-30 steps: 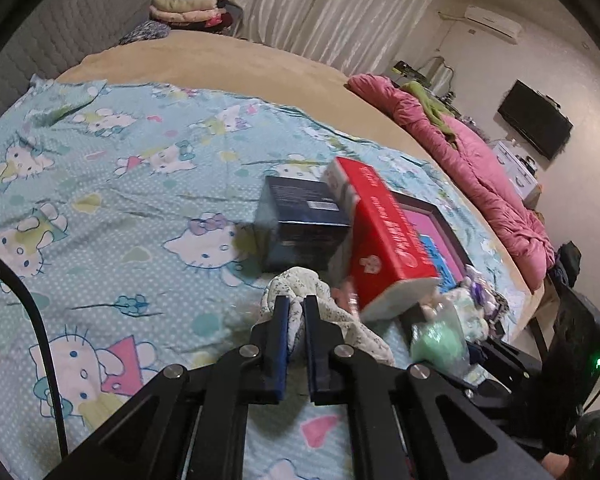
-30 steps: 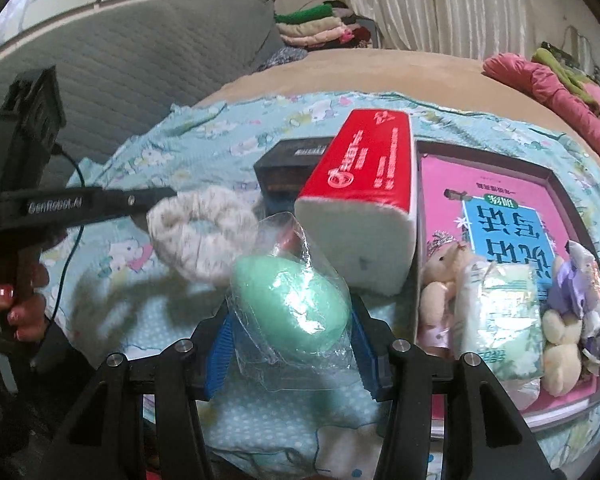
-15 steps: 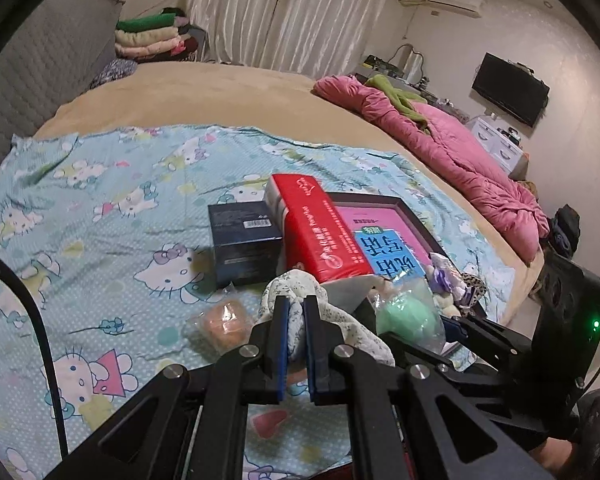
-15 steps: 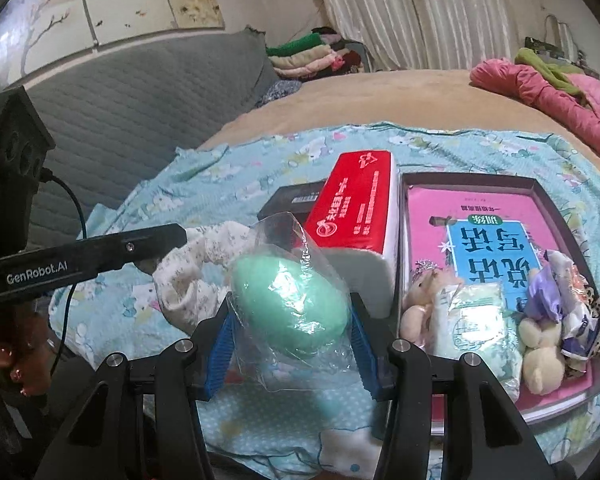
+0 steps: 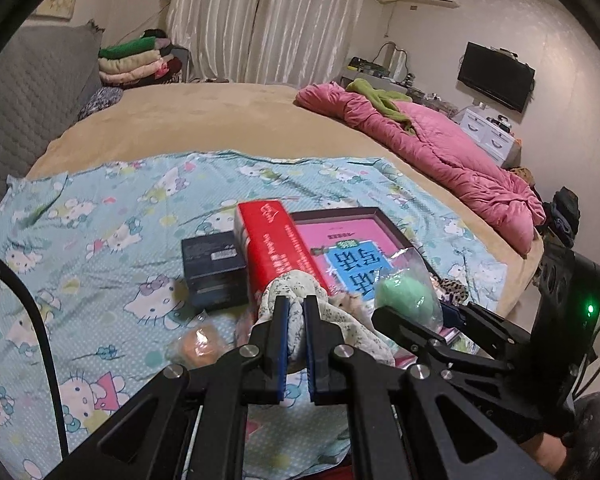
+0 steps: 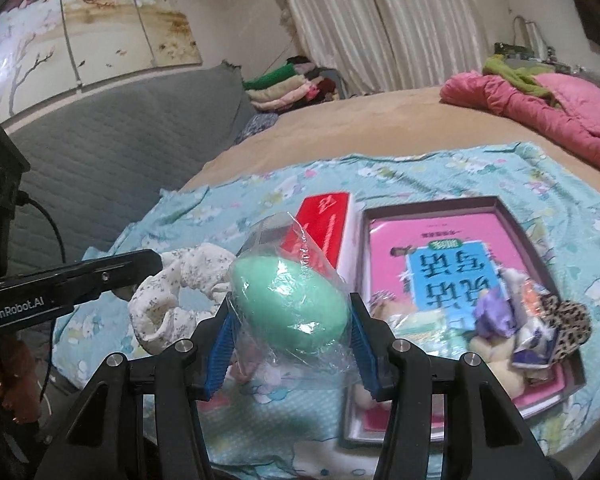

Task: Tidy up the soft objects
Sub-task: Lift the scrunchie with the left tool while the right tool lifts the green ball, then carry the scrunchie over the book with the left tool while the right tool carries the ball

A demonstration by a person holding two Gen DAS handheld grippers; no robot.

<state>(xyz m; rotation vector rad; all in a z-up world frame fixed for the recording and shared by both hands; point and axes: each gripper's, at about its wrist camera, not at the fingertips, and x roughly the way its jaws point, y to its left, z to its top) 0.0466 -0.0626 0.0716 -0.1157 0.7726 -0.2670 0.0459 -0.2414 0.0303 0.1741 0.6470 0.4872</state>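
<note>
Both grippers carry a soft object above the near edge of the bed. The left gripper (image 5: 295, 312) is closed tight on the floral scrunchie (image 6: 172, 292). The right gripper (image 6: 290, 340) is half open around the wrapped green egg sponge (image 6: 290, 304). I judge the next move is to lower them into the dark tray (image 6: 532, 236), whose near right corner is crowded with plush toys (image 6: 540, 320). The red tissue pack (image 5: 272, 248) stands just beside the tray. An orange sponge (image 5: 198, 346) lies on the sheet.

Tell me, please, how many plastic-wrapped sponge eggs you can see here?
2: the green egg is held between the right gripper fingers; the orange egg lies on the Hello Kitty sheet beside the left gripper. Others may be hidden.
</note>
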